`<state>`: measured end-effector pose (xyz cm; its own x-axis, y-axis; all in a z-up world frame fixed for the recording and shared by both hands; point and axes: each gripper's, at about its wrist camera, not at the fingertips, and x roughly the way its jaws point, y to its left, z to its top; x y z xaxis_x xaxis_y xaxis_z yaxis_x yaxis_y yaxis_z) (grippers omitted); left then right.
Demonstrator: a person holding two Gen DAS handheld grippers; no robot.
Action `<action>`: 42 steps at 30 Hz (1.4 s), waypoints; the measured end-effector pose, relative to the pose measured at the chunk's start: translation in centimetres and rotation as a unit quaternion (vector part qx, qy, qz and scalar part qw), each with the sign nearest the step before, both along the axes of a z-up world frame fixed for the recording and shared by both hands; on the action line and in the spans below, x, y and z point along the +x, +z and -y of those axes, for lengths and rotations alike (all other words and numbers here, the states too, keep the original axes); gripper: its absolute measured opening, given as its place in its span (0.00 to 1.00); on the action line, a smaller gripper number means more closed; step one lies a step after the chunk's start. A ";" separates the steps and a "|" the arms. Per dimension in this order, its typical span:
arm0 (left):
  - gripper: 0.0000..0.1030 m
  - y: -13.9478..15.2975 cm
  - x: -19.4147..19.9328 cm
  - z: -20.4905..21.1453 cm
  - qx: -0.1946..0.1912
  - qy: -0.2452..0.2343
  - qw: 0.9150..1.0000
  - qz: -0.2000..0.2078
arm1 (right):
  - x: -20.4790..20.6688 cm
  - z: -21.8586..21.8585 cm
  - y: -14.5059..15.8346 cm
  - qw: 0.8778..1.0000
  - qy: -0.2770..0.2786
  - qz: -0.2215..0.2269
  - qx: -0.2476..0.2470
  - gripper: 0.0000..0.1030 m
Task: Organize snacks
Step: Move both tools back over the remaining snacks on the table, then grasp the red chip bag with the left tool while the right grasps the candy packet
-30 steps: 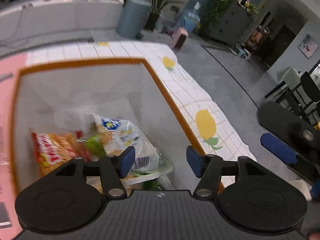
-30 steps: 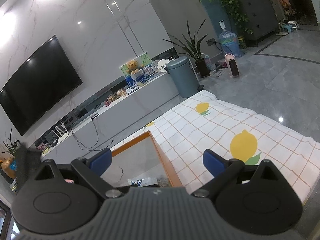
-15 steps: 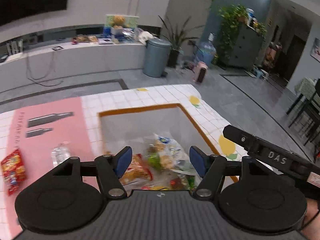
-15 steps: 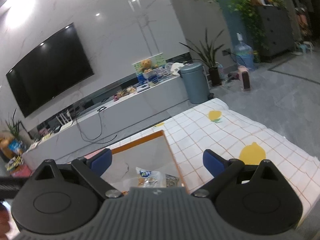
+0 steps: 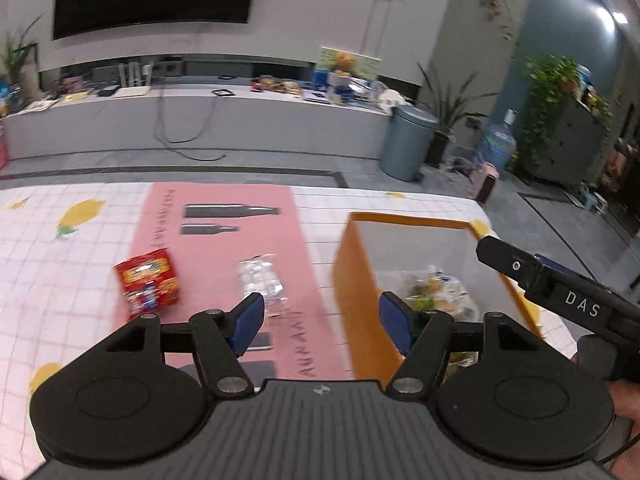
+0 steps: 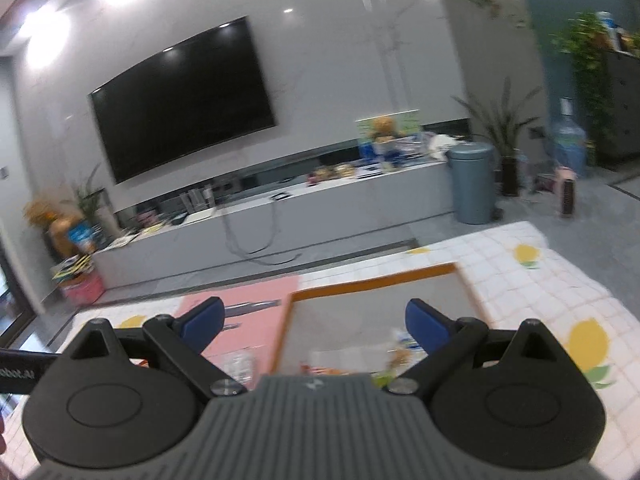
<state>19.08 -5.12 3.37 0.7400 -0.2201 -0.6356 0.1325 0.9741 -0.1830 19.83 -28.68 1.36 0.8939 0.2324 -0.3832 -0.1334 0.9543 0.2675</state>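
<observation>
- Our left gripper [image 5: 320, 326] hung with its jaws apart and nothing between them; they had just been opening wider, over the seam between the pink mat [image 5: 224, 240] and the box [image 5: 352, 280]
- Our right gripper [image 6: 314, 326] also stood apart and empty, low in its own frame, above the box's near end
- The box, orange-rimmed with grey walls, sat right of centre in the left view, with several packets [image 5: 436, 296] already piled at its bottom
- Two snacks lay loose on the mat: a red bag [image 5: 150, 282] at centre left and a clear packet [image 5: 262, 282] just beside the left fingertip; we judged these the next to go in
- Risk, as we judged it: the clear packet was thin and glossy, so a shallow pinch could slide off or drag the mat with it
- Risk: the box's tall left wall stood just beside that packet, so a low sweep toward the box could clip the rim and shove it across the cloth [image 5: 48, 264]
- Risk: the right gripper's arm crossed the right edge of the left view over the box's far corner, so both tools heading for the box at once could knock together
- Both views were blurred, so packet edges were hard to place
- Open room: the mat's upper part and the cloth at left lay bare; the box stood near the table's right edge with floor beyond, so we had little margin there
</observation>
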 end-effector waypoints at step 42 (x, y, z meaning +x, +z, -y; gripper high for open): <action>0.74 -10.7 5.1 -16.5 -0.043 0.107 0.990 -0.084 | 8.4 -19.6 -18.4 0.978 0.020 -0.108 -0.176 0.97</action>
